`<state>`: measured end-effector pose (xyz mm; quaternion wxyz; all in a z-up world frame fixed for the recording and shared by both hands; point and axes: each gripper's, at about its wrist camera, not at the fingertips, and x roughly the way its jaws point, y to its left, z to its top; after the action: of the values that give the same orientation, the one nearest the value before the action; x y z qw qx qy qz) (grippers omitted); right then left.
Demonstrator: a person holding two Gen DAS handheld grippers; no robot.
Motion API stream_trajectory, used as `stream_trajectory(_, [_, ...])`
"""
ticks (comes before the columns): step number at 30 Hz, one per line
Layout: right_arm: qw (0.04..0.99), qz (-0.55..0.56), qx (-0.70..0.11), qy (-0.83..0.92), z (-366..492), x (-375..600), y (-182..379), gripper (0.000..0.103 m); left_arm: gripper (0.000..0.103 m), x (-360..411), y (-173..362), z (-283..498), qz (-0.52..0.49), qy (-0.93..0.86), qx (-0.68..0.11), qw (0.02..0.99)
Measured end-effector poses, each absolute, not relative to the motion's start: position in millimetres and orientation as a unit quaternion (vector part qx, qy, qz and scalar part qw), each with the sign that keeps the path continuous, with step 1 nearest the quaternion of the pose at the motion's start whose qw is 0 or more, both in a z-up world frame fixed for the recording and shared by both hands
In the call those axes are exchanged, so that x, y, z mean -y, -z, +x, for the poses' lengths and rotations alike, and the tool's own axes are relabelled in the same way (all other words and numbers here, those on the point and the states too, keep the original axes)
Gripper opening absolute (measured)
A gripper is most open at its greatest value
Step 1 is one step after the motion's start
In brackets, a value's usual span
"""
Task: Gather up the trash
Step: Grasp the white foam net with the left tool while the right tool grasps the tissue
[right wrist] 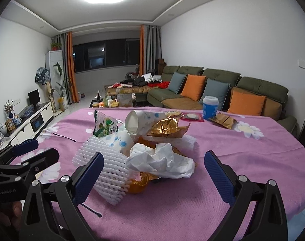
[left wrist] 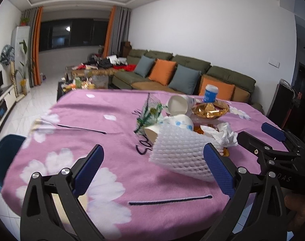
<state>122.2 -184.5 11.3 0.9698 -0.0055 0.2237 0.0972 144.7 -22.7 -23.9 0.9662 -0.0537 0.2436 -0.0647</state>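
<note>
Right wrist view: my right gripper (right wrist: 153, 172), jaws wide apart, nothing held, faces the trash heap on the counter (right wrist: 253, 160). Tissue (right wrist: 160, 160) lies between the jaw tips, nearest; foam net (right wrist: 104, 166) touches the left pad; cups (right wrist: 136, 120) and gold wrapper (right wrist: 164, 127) are stacked behind.

Left wrist view: my left gripper (left wrist: 152, 169), jaws likewise apart and empty, points at the foam net (left wrist: 180, 150), whose edge touches the right pad.

Outliers: blue cup (right wrist: 210, 107) and two wrappers far back, apart from the heap.

Step, as I judge it: approach, no grasp yet. Next move calls for each gripper closing on one soft piece, tissue right, net left.

Room: bare cloth left and right of the heap; near counter edge close under both grippers. My grippers sit just beside each other, so crossing paths risks a knock. No bin visible.
</note>
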Motion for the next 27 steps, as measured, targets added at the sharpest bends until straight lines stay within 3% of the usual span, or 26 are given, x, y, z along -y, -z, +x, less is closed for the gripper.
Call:
stream_trajectory(5, [0.963, 0.004, -0.251, -0.101, 143, 190, -5, 0.096, 0.097, 32, 38, 171, -0.065, 0.087, -0.274, 0.956])
stream_trajectory(9, [0.957, 0.012, -0.271, -0.106, 155, 193, 1, 0.086, 0.096, 33, 49, 189, -0.082, 0.097, -0.297, 0.946])
stream_trajectory(11, [0.954, 0.014, -0.278, -0.108, 160, 195, 3, 0.079, 0.088, 33, 54, 196, -0.089, 0.1, -0.309, 0.942])
stream_trajectory(20, [0.94, 0.031, -0.312, -0.135, 177, 197, 12, 0.054, 0.067, 36, 73, 218, -0.125, 0.128, -0.345, 0.921])
stream_trajectory(26, [0.934, 0.047, -0.322, -0.146, 180, 198, 13, 0.017, 0.048, 39, 74, 217, -0.133, 0.147, -0.344, 0.918])
stream_trajectory(27, [0.934, 0.048, -0.321, -0.147, 180, 199, 13, 0.015, 0.046, 39, 72, 216, -0.135, 0.15, -0.344, 0.917])
